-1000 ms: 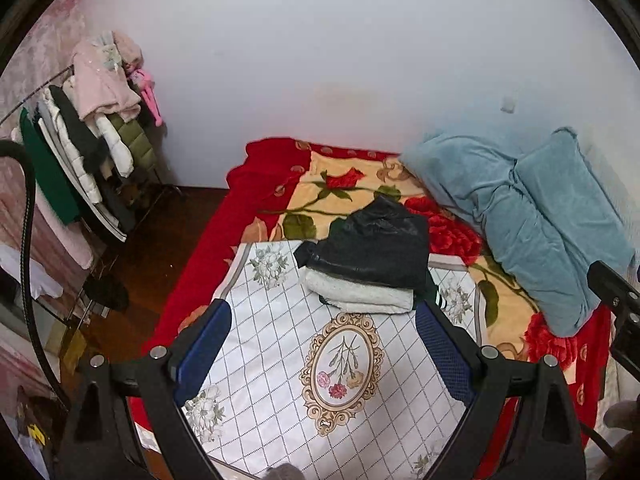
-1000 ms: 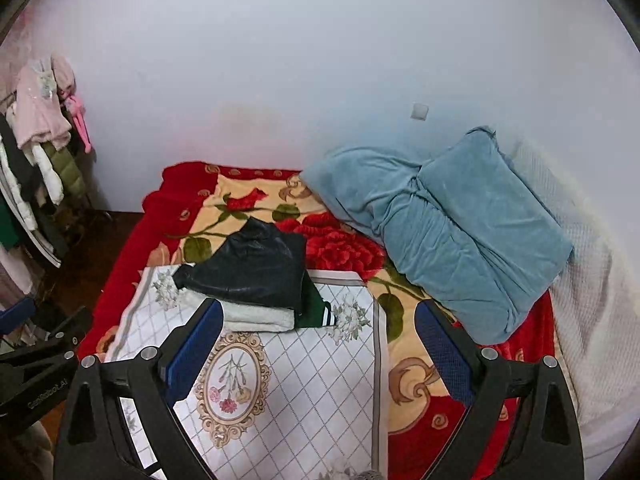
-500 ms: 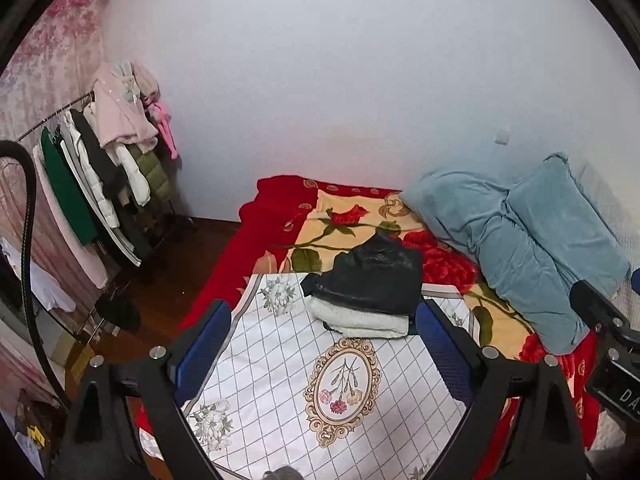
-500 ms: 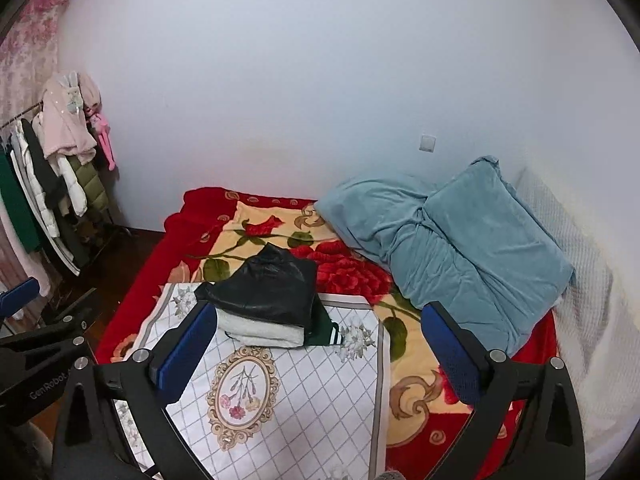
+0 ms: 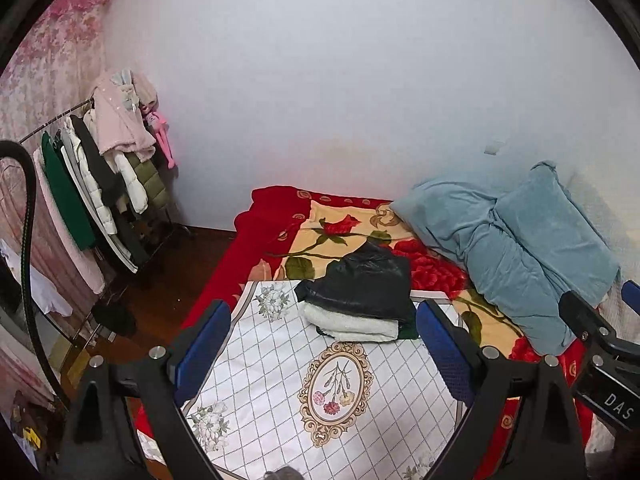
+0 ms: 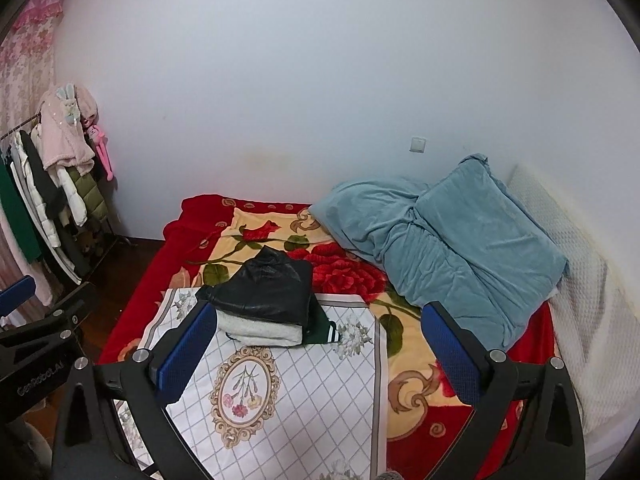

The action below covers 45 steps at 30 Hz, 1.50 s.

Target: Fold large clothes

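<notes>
A stack of folded clothes sits on a white checked cloth [image 5: 280, 364] on the bed: a black jacket [image 5: 364, 280] on top, a white garment [image 5: 352, 324] under it, a dark green one with white stripes [image 6: 324, 330] at the bottom. The stack also shows in the right wrist view [image 6: 268, 292]. My left gripper [image 5: 320, 356] is open and empty, held well back from the stack. My right gripper [image 6: 316, 352] is open and empty too, also back from it.
A red floral blanket [image 6: 352, 276] covers the bed. A blue quilt [image 6: 448, 240] is bunched at the right by a white bedspread [image 6: 580, 292]. A clothes rack [image 5: 92, 184] with hanging garments stands left on the wooden floor [image 5: 168, 268].
Both grippers have pulled back and up from the bed, so the stack looks smaller and lower and more wall shows. The stack has not moved.
</notes>
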Each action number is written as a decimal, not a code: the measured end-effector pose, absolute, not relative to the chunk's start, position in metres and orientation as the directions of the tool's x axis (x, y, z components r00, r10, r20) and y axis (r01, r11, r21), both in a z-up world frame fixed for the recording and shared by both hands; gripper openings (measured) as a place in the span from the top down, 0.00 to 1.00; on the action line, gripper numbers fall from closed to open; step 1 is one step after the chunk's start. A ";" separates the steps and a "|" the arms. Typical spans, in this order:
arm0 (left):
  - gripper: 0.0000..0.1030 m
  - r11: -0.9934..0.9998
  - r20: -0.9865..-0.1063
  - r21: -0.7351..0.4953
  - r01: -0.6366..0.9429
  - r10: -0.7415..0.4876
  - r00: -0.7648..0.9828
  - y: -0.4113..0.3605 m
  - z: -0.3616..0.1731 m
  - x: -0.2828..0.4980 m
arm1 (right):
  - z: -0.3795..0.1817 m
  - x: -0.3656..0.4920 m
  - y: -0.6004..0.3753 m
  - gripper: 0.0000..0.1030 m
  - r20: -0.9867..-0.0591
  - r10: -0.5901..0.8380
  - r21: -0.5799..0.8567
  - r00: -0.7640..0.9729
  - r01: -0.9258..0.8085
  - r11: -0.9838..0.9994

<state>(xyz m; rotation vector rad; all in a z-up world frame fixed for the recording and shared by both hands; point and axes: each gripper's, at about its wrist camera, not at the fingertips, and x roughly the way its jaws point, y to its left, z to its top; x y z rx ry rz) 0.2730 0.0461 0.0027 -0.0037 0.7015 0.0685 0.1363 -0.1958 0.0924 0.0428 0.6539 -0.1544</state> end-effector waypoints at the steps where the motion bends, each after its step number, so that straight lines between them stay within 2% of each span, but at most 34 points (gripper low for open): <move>1: 0.08 0.998 -0.645 0.021 -0.065 0.063 0.762 0.046 0.003 0.273 | 0.093 0.133 -0.196 0.00 -0.610 -0.129 -0.007 0.782 0.157 0.988; 45: 0.08 0.999 -0.661 0.026 -0.032 0.041 0.749 0.046 -0.005 0.243 | 0.082 0.108 -0.189 0.00 -0.646 -0.134 -0.004 0.752 0.172 0.985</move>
